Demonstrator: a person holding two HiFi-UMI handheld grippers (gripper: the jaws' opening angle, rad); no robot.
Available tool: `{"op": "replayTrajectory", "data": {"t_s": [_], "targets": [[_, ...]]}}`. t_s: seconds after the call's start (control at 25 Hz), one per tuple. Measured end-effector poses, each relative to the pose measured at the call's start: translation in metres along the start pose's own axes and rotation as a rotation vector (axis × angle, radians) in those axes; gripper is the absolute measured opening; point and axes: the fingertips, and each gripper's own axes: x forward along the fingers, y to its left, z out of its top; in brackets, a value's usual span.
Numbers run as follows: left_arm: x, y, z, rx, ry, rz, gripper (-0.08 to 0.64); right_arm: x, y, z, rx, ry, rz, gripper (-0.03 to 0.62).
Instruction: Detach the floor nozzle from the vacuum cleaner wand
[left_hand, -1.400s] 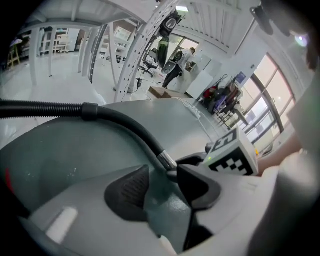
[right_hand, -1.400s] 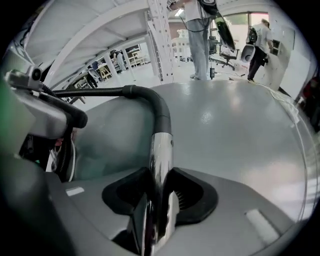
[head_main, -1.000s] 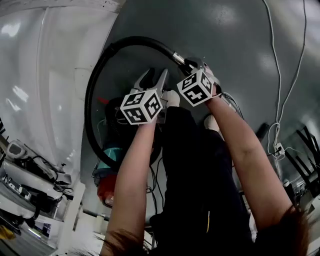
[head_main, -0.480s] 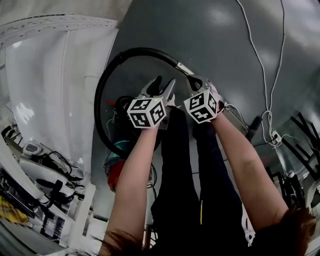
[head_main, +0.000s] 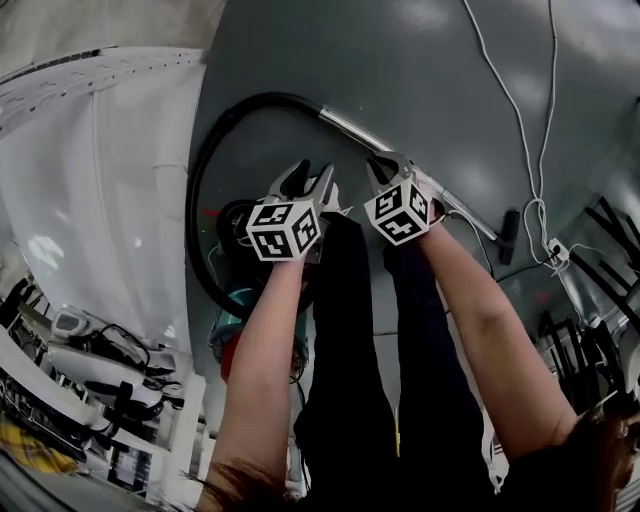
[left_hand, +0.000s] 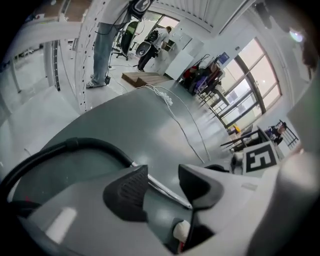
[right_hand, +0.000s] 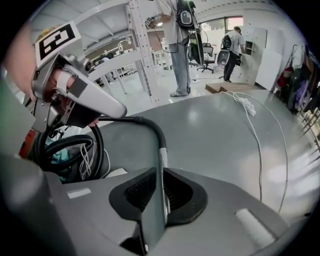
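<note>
The metal wand (head_main: 350, 130) runs from the black hose (head_main: 205, 170) down-right to a dark piece (head_main: 508, 232) at its far end, possibly the floor nozzle. My right gripper (head_main: 385, 165) sits on the wand. In the right gripper view the tube (right_hand: 161, 155) passes between the pads, and the right gripper (right_hand: 159, 187) is shut on it. Its jaws have just been opening slightly. My left gripper (head_main: 312, 180) hangs beside it, open. In the left gripper view nothing is between the left gripper's (left_hand: 162, 185) pads, and the wand (left_hand: 165, 190) lies beyond them.
The vacuum body (head_main: 235, 340), teal and red, lies on the grey floor inside the hose loop by the person's legs. A white cable (head_main: 545, 150) leads to a power strip (head_main: 553, 250) at the right. White shelving (head_main: 100, 200) fills the left. People stand far off (right_hand: 180, 45).
Both grippers have lifted away from the floor. The right one now sits farther along the metal tube from the hose joint, and more of the wand shows.
</note>
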Motion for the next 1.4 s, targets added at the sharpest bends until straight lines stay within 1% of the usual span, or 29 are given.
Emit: {"op": "replayTrajectory", "data": {"t_s": [0.08,0.16,0.36,0.48,0.6,0.68,0.76,0.84,0.88,0.92,1.0,1.08,1.2,1.28,1.4], "targets": [[0.016,0.014,-0.009,-0.019,-0.008,0.002,0.196,0.03,0.0,-0.007,0.017,0.007,0.012,0.093],[0.035,0.029,-0.018,-0.023,-0.013,0.003,0.196,0.064,-0.002,-0.011,0.017,0.016,0.019,0.123],[0.07,0.064,-0.038,-0.018,-0.02,0.015,0.198,0.142,-0.002,-0.021,-0.082,0.062,0.018,0.192],[0.081,0.088,-0.048,-0.04,-0.029,0.032,0.198,0.176,-0.004,-0.027,-0.113,0.094,0.017,0.193],[0.096,0.112,-0.052,-0.082,-0.023,0.051,0.201,0.198,-0.005,-0.029,-0.13,0.109,0.013,0.198],[0.105,0.121,-0.047,-0.101,-0.029,0.058,0.202,0.209,-0.006,-0.032,-0.156,0.134,0.005,0.198],[0.111,0.122,-0.041,-0.094,-0.04,0.057,0.202,0.217,-0.009,-0.039,-0.19,0.18,0.002,0.189],[0.114,0.119,-0.04,-0.08,-0.037,0.05,0.202,0.219,-0.012,-0.042,-0.207,0.204,0.007,0.209],[0.114,0.119,-0.042,-0.075,-0.031,0.05,0.202,0.219,-0.012,-0.042,-0.203,0.206,0.008,0.205],[0.113,0.119,-0.043,-0.075,-0.025,0.053,0.204,0.218,-0.012,-0.041,-0.189,0.204,0.009,0.184],[0.109,0.118,-0.046,-0.09,-0.023,0.052,0.212,0.213,-0.011,-0.039,-0.147,0.193,0.01,0.173],[0.104,0.112,-0.046,-0.117,-0.026,0.036,0.223,0.201,-0.011,-0.033,-0.129,0.164,0.006,0.172],[0.092,0.097,-0.042,-0.153,-0.026,0.011,0.25,0.169,-0.006,-0.019,-0.127,0.099,0.003,0.169],[0.082,0.086,-0.034,-0.192,-0.055,-0.008,0.269,0.145,-0.003,-0.012,-0.125,0.068,-0.001,0.167],[0.069,0.071,-0.014,-0.274,-0.115,-0.048,0.313,0.11,-0.004,-0.003,-0.118,0.034,-0.026,0.161]]}}
